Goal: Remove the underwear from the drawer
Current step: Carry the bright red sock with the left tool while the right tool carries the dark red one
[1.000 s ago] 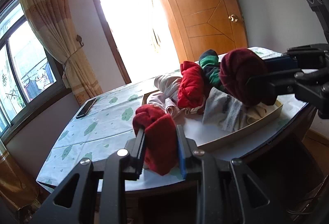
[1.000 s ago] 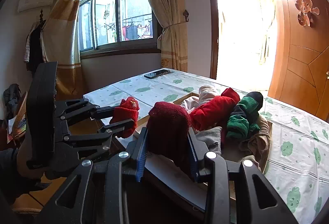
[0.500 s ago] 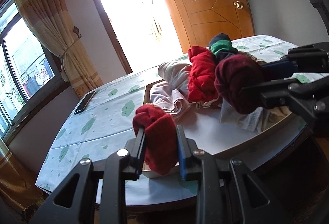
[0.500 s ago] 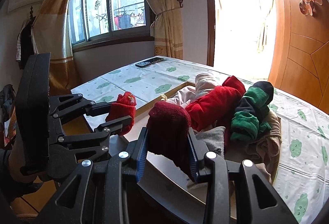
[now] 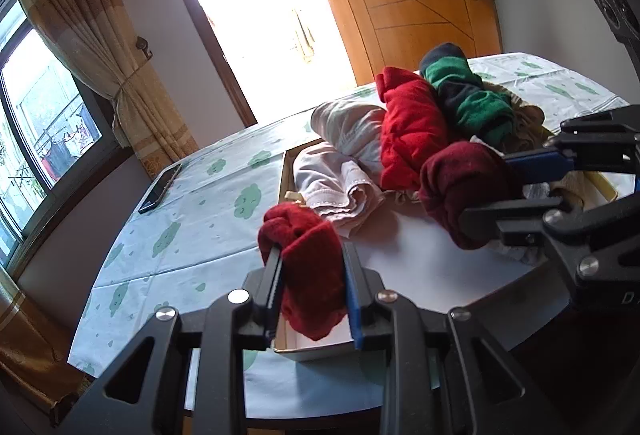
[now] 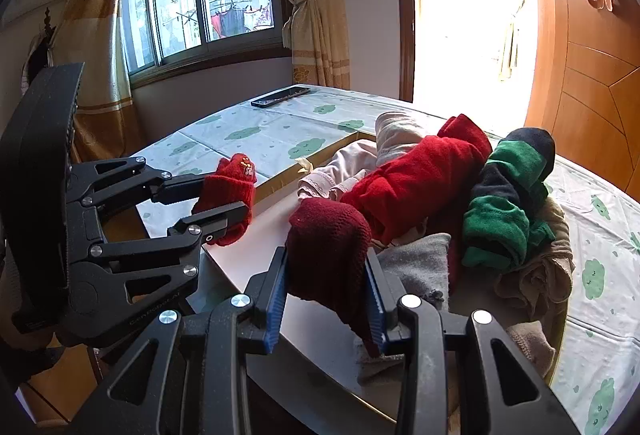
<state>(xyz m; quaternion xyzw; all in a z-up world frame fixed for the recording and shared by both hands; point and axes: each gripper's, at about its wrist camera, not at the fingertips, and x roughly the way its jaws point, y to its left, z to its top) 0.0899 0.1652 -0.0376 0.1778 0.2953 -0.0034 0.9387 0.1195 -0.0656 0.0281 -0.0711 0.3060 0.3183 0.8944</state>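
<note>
My left gripper [image 5: 312, 249] is shut on a bright red rolled piece [image 5: 308, 275], low over the near left corner of the drawer [image 5: 400, 247]. In the right wrist view that left gripper [image 6: 226, 199] and its red piece [image 6: 232, 187] show at the left. My right gripper [image 6: 326, 255] is shut on a dark red rolled piece [image 6: 328, 235] above the drawer's white bottom; from the left wrist it appears as the right gripper [image 5: 486, 187] at the right edge. Behind lie a red roll [image 5: 408, 131], a green-and-black roll [image 5: 464, 103] and pale pink underwear [image 5: 340, 175].
The shallow wood-rimmed drawer rests on a table under a cloud-print cloth [image 5: 200, 219]. A black phone [image 5: 160, 187] lies near the far left edge. Grey cloth [image 6: 420, 263] and beige cloth [image 6: 540, 275] fill the drawer's right side. A window, curtain and wooden door stand beyond.
Both grippers have come forward and down over the drawer, each still holding its red piece. The pile of clothes now looks nearer and larger.
</note>
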